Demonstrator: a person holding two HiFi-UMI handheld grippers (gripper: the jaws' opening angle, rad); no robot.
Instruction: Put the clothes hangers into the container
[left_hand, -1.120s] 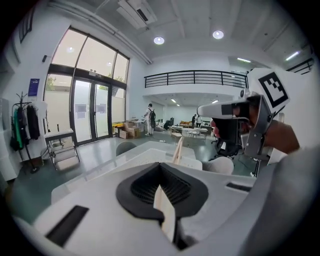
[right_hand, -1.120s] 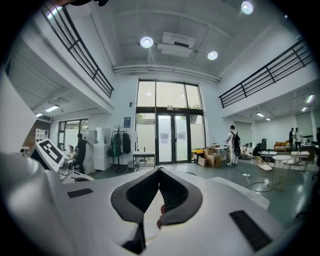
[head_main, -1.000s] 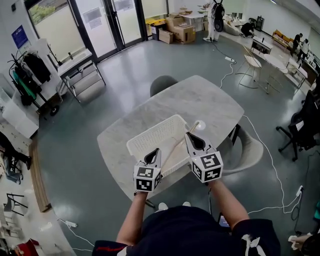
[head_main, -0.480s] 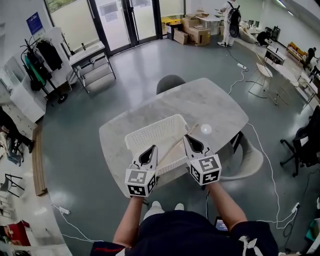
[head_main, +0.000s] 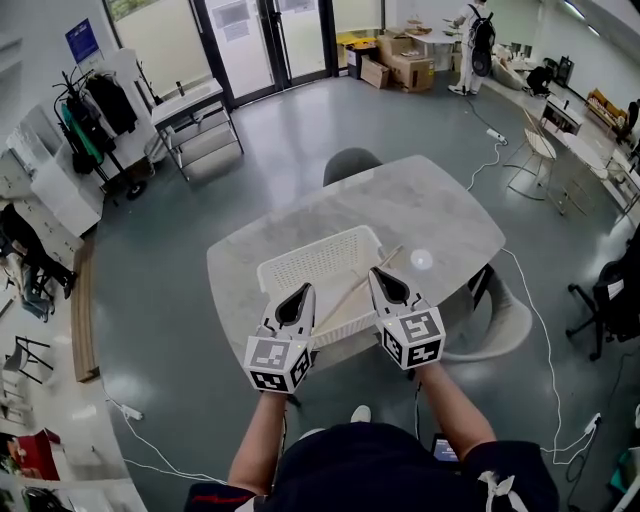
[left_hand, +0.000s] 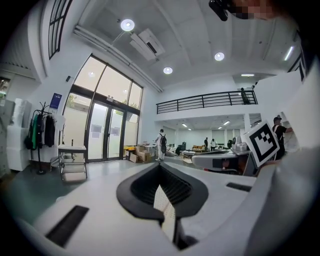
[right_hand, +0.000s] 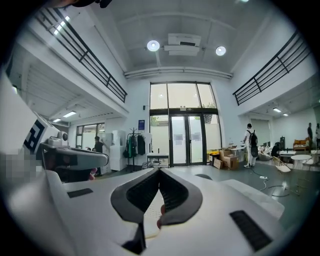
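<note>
Left tool (head_main: 301, 292): jaws fully together, nothing gripped, over the near rim of the white basket (head_main: 320, 268). Right tool (head_main: 379, 273): jaws also together, empty, at the basket's 4 o'clock corner. Wooden hanger (head_main: 355, 290) lies between the tools, slanting 7 to 1 o'clock, far end over the basket rim. The basket sits at the near edge of the bench (head_main: 420, 200).

White, black-jawed left tool (head_main: 303, 290) and right tool (head_main: 378, 274); dark navy top (head_main: 370, 465)

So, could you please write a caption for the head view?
Left gripper and right gripper above a white basket with a wooden hanger.
</note>
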